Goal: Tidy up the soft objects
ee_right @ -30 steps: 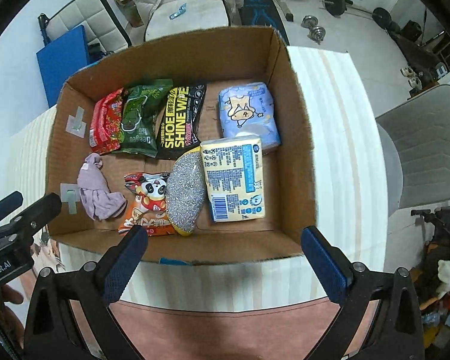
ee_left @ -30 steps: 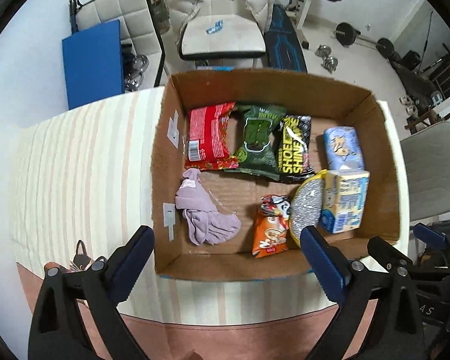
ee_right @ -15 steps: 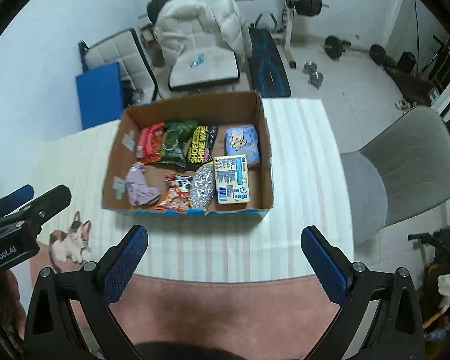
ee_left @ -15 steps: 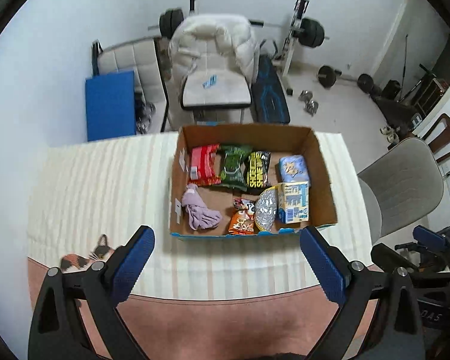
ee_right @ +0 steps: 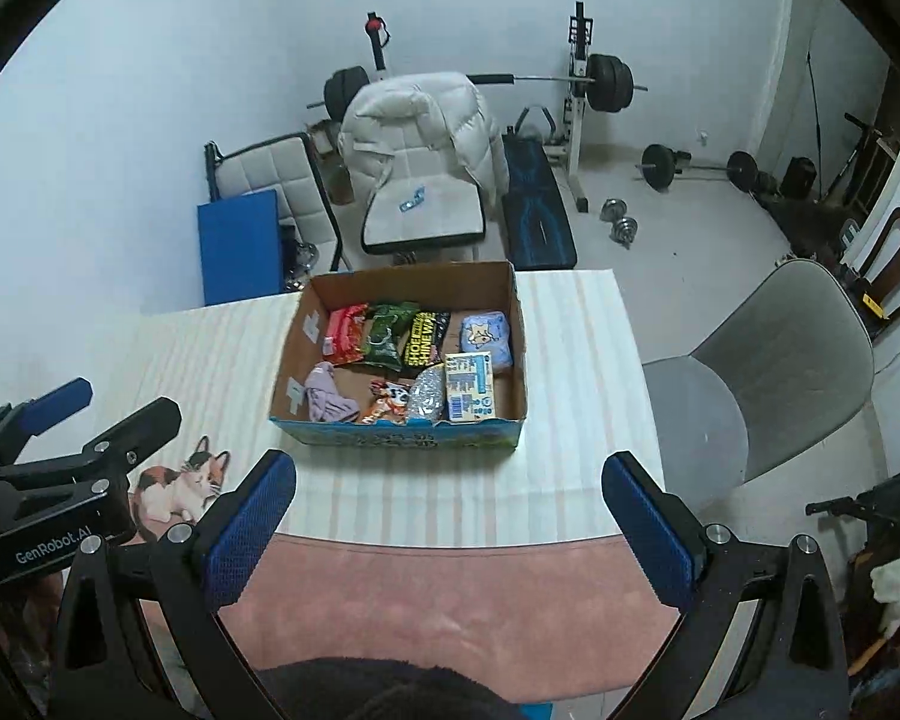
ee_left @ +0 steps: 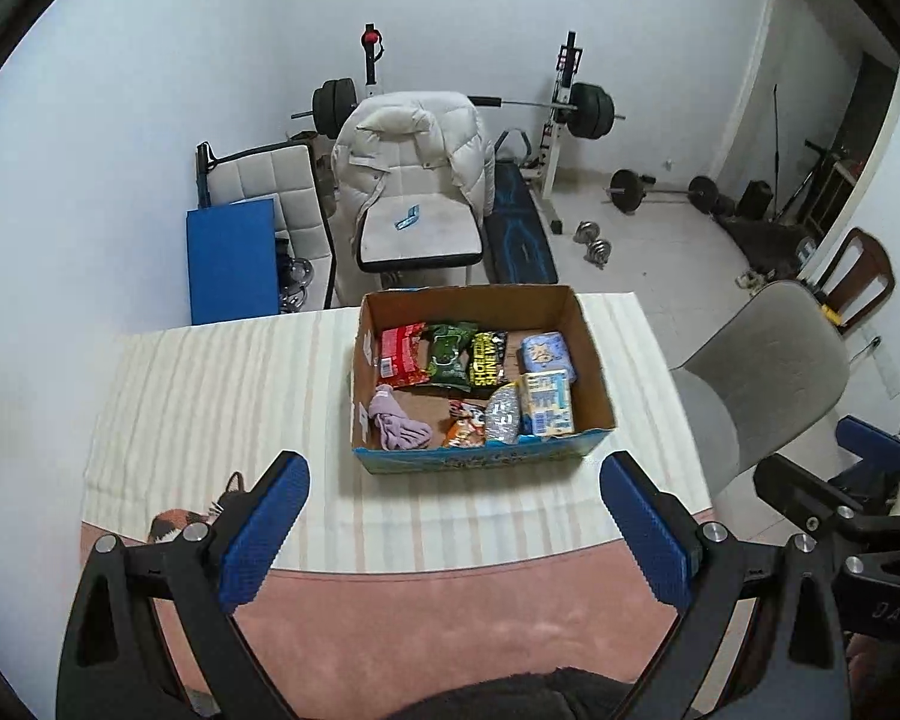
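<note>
In mid-frame, the brown cardboard box [ee_left: 594, 384] holds eight soft items, among them one black "SHOE SHINE WIPES" pouch [ee_right: 425, 338]. Left gripper [ee_left: 453, 516], marked "GenRobot.AI", and right gripper [ee_right: 449, 513] both gape wide, empty.

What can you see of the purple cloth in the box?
The purple cloth is a pale lilac, soft knit-looking fabric, crumpled into a loose bunch with a knotted upper end. It lies on the floor of the cardboard box in the near-left corner, close to the left wall, below the red snack packet and left of the orange snack packet. Neither gripper touches it.
</note>
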Motion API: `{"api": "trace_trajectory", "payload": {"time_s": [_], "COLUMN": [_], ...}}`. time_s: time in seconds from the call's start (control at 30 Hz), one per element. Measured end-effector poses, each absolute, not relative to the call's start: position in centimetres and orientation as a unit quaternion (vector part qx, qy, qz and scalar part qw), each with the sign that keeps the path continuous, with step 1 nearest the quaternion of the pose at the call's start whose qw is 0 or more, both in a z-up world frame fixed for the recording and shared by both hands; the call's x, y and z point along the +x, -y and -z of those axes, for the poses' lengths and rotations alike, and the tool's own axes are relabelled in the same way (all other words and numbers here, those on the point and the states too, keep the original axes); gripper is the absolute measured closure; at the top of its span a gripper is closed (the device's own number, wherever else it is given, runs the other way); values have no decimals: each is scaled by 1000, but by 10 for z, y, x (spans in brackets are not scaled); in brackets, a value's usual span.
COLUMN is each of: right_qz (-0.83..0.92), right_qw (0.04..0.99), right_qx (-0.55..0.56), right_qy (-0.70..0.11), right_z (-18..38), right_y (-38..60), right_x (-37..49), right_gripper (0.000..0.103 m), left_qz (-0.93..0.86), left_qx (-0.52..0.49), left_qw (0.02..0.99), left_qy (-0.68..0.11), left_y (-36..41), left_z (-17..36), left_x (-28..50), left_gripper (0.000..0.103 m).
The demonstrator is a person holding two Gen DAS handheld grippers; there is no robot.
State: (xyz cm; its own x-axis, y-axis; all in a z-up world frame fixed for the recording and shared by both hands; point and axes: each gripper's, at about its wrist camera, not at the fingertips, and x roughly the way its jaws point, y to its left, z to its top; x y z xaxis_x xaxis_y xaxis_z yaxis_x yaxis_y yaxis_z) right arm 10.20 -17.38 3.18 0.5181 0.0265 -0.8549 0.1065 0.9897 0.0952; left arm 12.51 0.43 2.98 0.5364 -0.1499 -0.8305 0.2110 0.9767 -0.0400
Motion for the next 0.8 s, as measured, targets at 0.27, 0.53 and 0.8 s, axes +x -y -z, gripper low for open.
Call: {"api": "trace_trajectory", "payload": {"time_s": [0.27, 0.53, 0.8], "right_qz": [23, 62, 71], "right_qw": [879, 891, 896], "right_qx": [68, 54, 45], "right_qy": [-472, -447, -437], "right_z": [-61, -66, -69], "right_y": [173, 179, 178], "right_x": [70, 66, 73], "right_gripper": [0, 0, 0], "left_qz": [105, 80, 61], "left_qx": [24, 22, 26], "left_qw": [887, 899, 907], "left_qy": [-449, -430, -417], "left_y": [-10, -14, -18], "left_z": [-52, -55, -55], "left_x": [101, 101, 103], "left_gripper": [3, 3, 3]}}
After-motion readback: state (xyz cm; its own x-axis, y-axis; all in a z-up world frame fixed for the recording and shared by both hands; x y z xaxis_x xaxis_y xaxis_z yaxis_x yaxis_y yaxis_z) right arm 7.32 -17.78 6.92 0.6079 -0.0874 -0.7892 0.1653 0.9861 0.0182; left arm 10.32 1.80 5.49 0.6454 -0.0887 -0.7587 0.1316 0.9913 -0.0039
